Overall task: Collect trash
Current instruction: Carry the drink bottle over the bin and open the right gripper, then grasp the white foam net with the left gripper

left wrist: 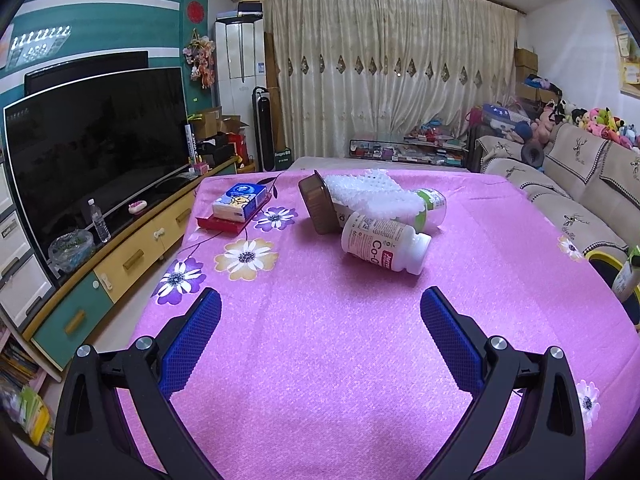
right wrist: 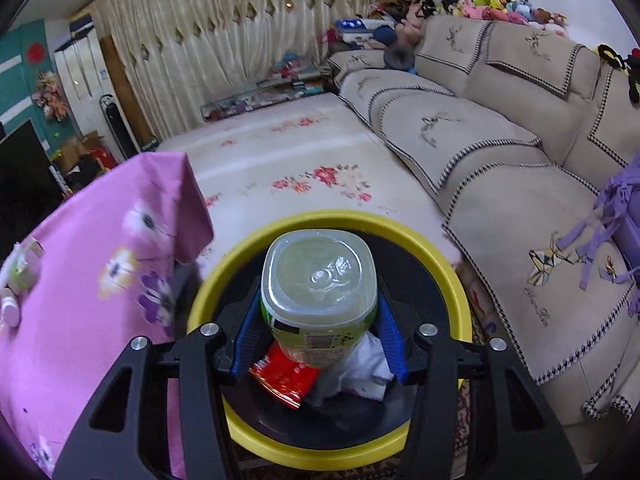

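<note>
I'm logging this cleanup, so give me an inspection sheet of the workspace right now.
Surface: pink flowered tablecloth.
Job's things: white pill bottle, brown plastic tub, white foam netting, clear green-labelled bottle lying together; yellow-rimmed black bin holds red wrapper, white tissue.
Clutter: blue tissue pack on red tray.
Tongs: left tongs open, empty; right tongs around green-labelled plastic bottle over bin.
Cables: nothing seen.
Surroundings: television, beige sofa.
</note>
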A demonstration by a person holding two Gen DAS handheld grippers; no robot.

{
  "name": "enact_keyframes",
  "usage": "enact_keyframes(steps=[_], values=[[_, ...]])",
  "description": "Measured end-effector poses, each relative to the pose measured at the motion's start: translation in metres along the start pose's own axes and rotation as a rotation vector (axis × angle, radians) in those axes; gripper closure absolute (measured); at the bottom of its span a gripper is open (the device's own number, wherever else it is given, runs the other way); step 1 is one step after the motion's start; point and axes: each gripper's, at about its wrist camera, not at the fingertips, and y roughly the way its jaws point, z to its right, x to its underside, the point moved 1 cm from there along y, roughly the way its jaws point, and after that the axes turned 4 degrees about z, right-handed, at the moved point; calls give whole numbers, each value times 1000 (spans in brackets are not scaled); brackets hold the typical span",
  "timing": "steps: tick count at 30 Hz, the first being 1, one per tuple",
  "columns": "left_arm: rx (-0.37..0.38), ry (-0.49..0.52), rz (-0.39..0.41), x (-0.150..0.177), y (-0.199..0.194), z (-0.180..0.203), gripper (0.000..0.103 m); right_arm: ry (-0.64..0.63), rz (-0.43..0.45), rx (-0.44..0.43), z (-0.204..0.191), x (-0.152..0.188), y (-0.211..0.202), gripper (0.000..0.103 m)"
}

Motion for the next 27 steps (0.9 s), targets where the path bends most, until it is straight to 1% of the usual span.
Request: enact_keyframes(steps=[2,5,6,8,10,14,19,24,27], values=[[-3,3,-5,0,1,1,5,-1,27,1,-2,1,-3,38],[19,7,-24,0,5,4,5,-27,65,15,-13,2,-16,37],[37,14,-43,0,8,8,5,-34,78,10,-16,-1,-19,37],[45,33,-92,0,19,17,5,-46,91,-2,-22,-2,-27,37],[84,39,-133,-5,31,26,5,-57,100,-14,-29,-2,-32,37],[121,36,-146,-25,50,41,5,-74,97,-28,-37,0,-33,37],[98,33,-116,-53,75,49,5,-66,76,-39,-35,5,-26,37],[93,-16,-152,-69,107,48,5,-64,54,-42,-35,7,-17,37],[72,-28,-160,-75,121,47,5,-62,47,-45,-34,8,-13,37]])
